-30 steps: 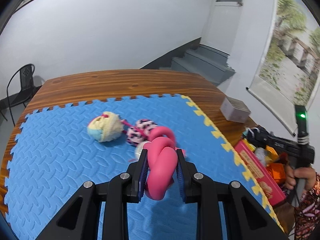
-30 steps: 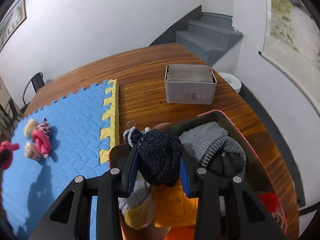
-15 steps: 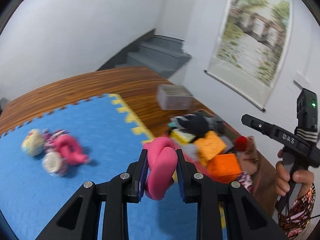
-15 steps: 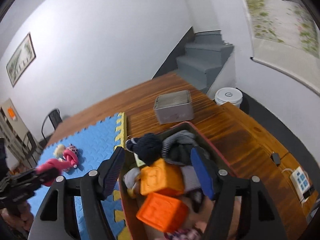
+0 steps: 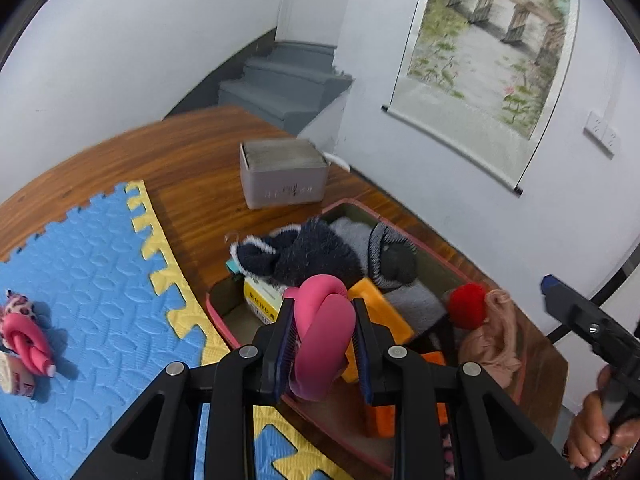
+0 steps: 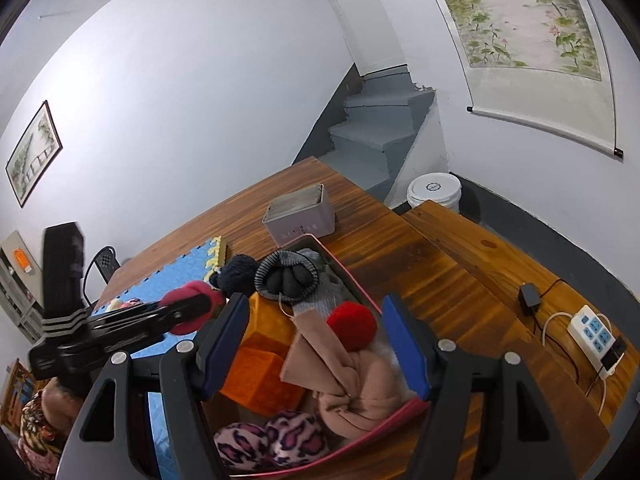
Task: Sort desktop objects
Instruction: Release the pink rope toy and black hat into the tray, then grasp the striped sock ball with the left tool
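The left gripper is clamped on a knotted pink sock roll, holding it above the near-left corner of the pink-rimmed bin. The right gripper stands wide open with nothing between its blue pads, hovering over the same bin.

Inside the bin lie two orange blocks, a red pompom on a beige knit bundle, a grey striped sock bundle, a navy fuzzy sock and a pink leopard-print roll.

The bin sits on a wooden table, just beside a blue foam mat edged in yellow. One more pink roll lies on the mat. One grey tin stands on the wood beyond the bin.

Around the table: white walls, one hanging scroll painting, one framed picture, grey stairs, one white bucket, one power strip and one black chair.
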`<act>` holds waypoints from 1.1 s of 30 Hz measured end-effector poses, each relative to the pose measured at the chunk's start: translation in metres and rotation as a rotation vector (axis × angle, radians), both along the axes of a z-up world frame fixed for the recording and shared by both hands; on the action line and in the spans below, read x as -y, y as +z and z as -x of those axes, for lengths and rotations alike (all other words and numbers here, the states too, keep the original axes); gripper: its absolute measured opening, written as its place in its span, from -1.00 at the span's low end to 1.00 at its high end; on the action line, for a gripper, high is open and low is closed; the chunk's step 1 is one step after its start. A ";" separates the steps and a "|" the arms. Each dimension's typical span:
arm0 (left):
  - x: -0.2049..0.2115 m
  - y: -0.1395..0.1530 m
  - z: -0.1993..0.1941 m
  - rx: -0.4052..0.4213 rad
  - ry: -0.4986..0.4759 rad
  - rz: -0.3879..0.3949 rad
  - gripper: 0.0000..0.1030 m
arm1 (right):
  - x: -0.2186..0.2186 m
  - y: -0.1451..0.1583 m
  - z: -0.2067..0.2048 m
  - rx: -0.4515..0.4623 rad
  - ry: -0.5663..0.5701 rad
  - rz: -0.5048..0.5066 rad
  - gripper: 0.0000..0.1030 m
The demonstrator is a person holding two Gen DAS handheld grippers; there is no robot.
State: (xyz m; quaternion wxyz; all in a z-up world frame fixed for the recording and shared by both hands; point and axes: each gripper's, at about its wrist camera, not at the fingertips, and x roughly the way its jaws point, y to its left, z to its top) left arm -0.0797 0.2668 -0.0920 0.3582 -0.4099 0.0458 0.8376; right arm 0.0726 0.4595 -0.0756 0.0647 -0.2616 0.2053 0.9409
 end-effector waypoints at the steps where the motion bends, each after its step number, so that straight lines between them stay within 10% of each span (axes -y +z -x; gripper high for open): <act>1: -0.005 -0.003 0.003 0.007 -0.001 0.006 -0.38 | -0.001 -0.002 0.000 0.002 0.000 0.003 0.42; 4: 0.003 -0.005 0.004 0.019 0.024 -0.021 0.40 | -0.003 -0.005 -0.001 0.002 -0.003 0.016 0.42; 21: 0.120 0.014 0.024 -0.039 0.250 -0.040 0.42 | 0.089 0.007 0.027 -0.014 0.190 -0.021 0.42; 33: 0.290 0.011 0.089 -0.095 0.629 0.013 0.42 | 0.188 0.001 0.078 0.051 0.358 -0.078 0.43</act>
